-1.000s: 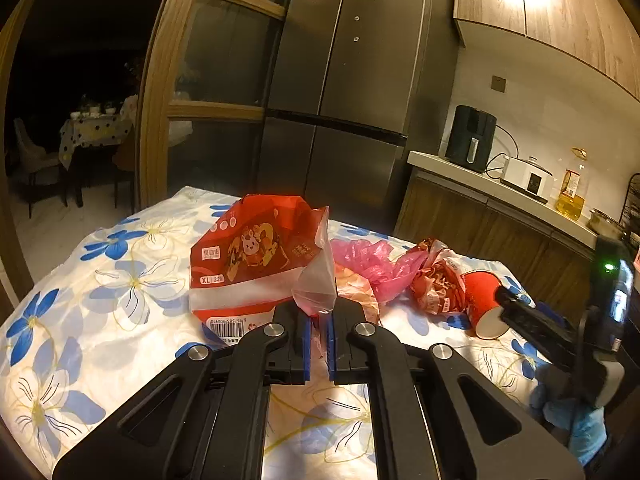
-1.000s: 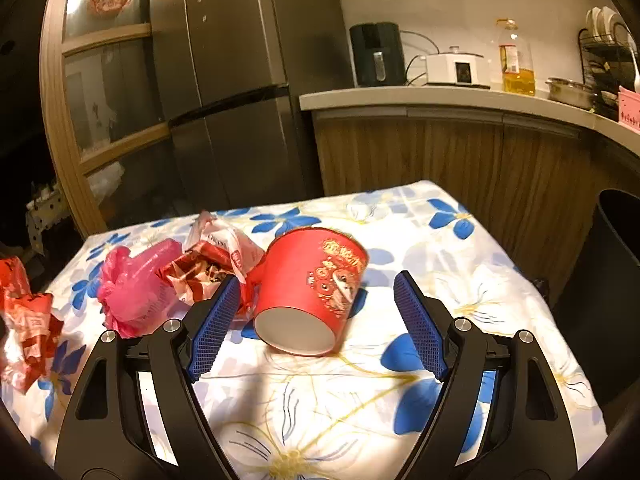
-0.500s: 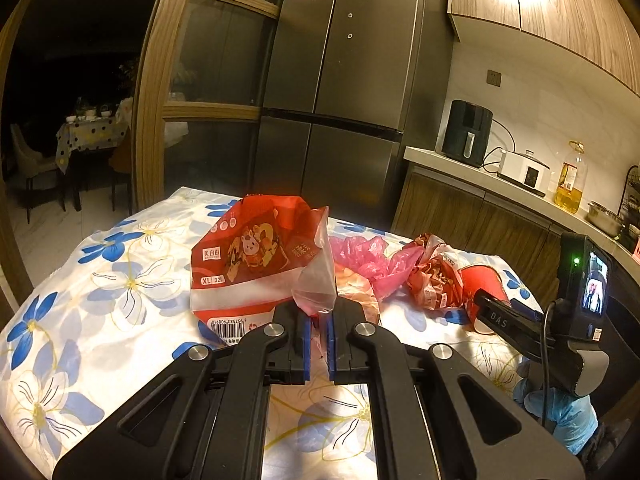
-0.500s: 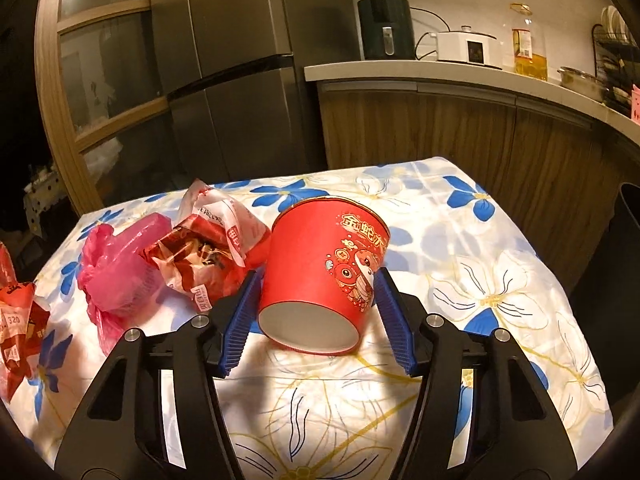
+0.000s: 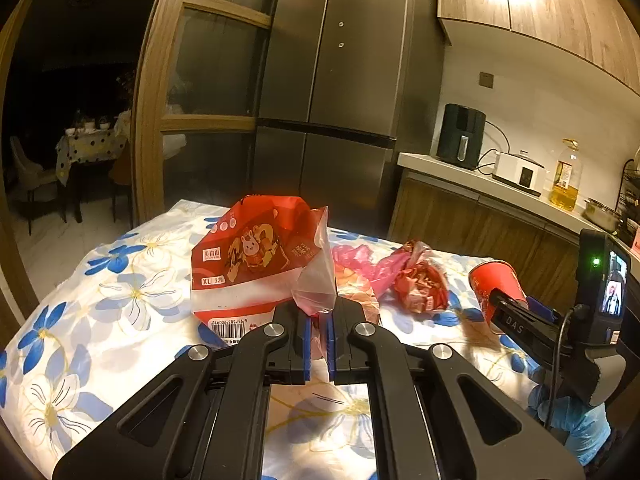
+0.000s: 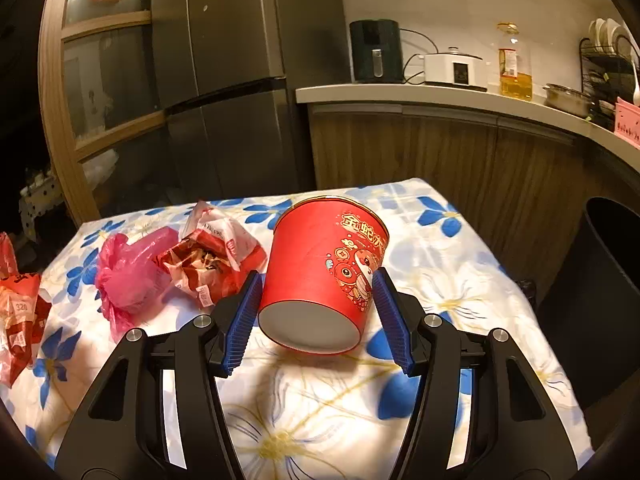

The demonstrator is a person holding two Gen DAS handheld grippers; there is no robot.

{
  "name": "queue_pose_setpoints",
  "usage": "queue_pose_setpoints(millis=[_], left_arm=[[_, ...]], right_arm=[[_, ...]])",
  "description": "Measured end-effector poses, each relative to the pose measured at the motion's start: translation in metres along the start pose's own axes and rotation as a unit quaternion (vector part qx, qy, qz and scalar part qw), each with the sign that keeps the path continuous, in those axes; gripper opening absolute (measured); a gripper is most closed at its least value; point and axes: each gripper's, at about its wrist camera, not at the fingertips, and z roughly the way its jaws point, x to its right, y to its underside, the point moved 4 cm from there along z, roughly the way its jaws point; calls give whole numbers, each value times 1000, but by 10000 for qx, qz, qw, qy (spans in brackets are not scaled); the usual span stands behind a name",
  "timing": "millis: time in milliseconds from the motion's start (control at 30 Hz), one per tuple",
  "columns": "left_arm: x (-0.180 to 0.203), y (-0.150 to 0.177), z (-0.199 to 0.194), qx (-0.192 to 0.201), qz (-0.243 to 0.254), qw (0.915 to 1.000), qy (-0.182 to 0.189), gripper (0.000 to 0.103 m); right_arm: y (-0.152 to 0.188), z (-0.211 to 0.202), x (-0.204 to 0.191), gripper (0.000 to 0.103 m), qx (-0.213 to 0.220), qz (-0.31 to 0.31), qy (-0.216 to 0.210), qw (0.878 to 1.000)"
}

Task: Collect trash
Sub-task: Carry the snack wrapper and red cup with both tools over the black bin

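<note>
The left gripper (image 5: 317, 344) is seen nearly closed, w/ a clear corner of the red snack bag (image 5: 256, 264) pinched between its 2 blue pads; the bag stands just ahead of the fingertips, base on the cloth. It is probably held by that corner so the bag hangs open as a sack for the rest of the trash.

The right gripper (image 6: 316, 316) is clamped on the red paper cup (image 6: 326, 268): 1 pad on each side wall near the base, jaws at mid width, having just been closing w/ the cup between them. The cup is tilted, white bottom toward the camera, rim away; its base looks lifted clear of the cloth, judging by the shadow under it. A side grip is likely chosen because the cup wall is stiff enough there.

Left of the right fingers, a crumpled red wrapper (image 6: 212, 264) lies just beside the cup, w/ a pink plastic bag (image 6: 128, 268) touching it further left; both are not yet collected.

The surface is a table under a white cloth w/ blue flowers (image 6: 440, 280): soft, wrinkled. Beyond the fingers a steel fridge (image 6: 232, 80) and a wood counter (image 6: 440, 100) w/ appliances are seen; a dark bin (image 6: 600, 300) stands right of the table. Lighting is dim & warm
</note>
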Motion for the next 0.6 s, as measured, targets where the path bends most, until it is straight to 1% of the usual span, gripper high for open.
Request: queue_pose_setpoints(millis=[300,600], left_arm=[[28,-3,-17,67,173,9996,230,6],[82,-6,-36,171,515,9959,729,5]], right_arm=[[-7,-41,27,56,303,136,51,9994],[-13,-95,71,56,755,320,200,9964]])
